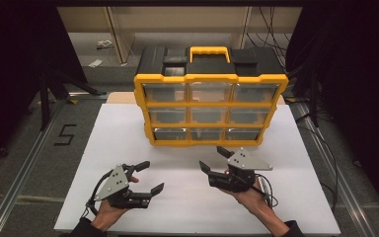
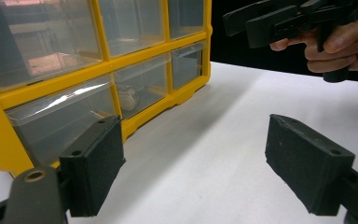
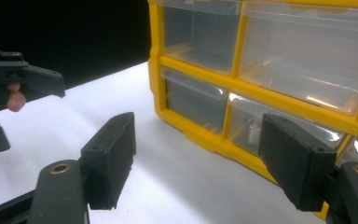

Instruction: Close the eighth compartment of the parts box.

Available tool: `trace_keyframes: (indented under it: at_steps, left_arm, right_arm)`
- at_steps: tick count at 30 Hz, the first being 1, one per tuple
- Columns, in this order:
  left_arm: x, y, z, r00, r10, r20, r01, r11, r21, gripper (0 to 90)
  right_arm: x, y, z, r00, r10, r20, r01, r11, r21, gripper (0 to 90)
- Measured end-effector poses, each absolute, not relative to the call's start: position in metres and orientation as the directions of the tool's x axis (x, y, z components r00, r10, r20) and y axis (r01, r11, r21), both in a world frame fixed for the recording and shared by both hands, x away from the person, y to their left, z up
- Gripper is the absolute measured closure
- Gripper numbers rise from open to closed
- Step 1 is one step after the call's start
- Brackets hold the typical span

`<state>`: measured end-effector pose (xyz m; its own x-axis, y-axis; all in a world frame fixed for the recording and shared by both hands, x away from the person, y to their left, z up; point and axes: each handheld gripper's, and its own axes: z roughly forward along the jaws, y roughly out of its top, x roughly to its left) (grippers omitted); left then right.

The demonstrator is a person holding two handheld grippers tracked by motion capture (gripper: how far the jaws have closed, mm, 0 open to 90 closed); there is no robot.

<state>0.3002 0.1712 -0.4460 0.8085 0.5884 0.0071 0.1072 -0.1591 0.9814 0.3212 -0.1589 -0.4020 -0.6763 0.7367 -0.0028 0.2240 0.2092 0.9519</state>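
High view: a yellow drawer cabinet [image 1: 210,109] with a black top and a yellow carry handle [image 1: 209,52] stands upright at the far middle of the white desk [image 1: 128,143], its three rows of three clear drawers facing the person. Both hands rest low on the near half of the desk, well apart from each other. The left tongs [image 1: 146,176] point toward the right side and a little forward, jaws spread wide with nothing between them. The right tongs [image 1: 214,159] sit just in front of the cabinet's bottom row, near it but not touching, jaws likewise apart and empty (the grey three-cornered plate on top catches the light). A painted "5" [image 1: 65,134] marks the floor to the left of the desk.

Left gripper view: the left tongs [image 2: 193,163] stand open over bare white desk, and the cabinet [image 2: 98,70] fills the upper left, tilted in the frame. A small pale object lies in one lower drawer [image 2: 142,91]; what it is cannot be told. The other hand with its tongs [image 2: 265,18] shows at the upper right.

Right gripper view: the right tongs [image 3: 198,161] gape open, holding nothing, with the cabinet's [image 3: 261,88] lower left corner close ahead. Something small lies in a bottom drawer [image 3: 256,130], too blurred to name. The left tongs [image 3: 23,86] show at the left edge.
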Motion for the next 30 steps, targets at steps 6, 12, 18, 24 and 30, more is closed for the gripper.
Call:
trace_keyframes:
  at_steps: [6,12,18,24,30]
  left_arm:
    - [0.299,0.172,-0.446,0.808,0.589,0.008,0.106,-0.159,0.982,18.9]
    - [0.299,0.172,-0.446,0.806,0.592,0.009,0.106,-0.159,0.982,18.9]
    - [0.298,0.173,-0.446,0.804,0.594,0.009,0.106,-0.158,0.982,18.8]
    - [0.296,0.176,-0.446,0.801,0.599,0.009,0.104,-0.154,0.982,18.9]
    - [0.296,0.175,-0.446,0.799,0.601,0.007,0.107,-0.154,0.982,18.8]
  right_arm:
    - [0.319,-0.16,-0.402,-0.679,0.734,0.0,0.225,0.208,0.952,28.5]
    - [0.317,-0.162,-0.403,-0.685,0.729,0.002,0.226,0.21,0.951,28.4]
    - [0.314,-0.162,-0.403,-0.687,0.727,0.001,0.226,0.212,0.951,28.4]
    - [0.311,-0.162,-0.403,-0.691,0.723,-0.005,0.22,0.218,0.951,28.4]
    - [0.307,-0.166,-0.404,-0.689,0.724,-0.003,0.222,0.215,0.951,28.4]
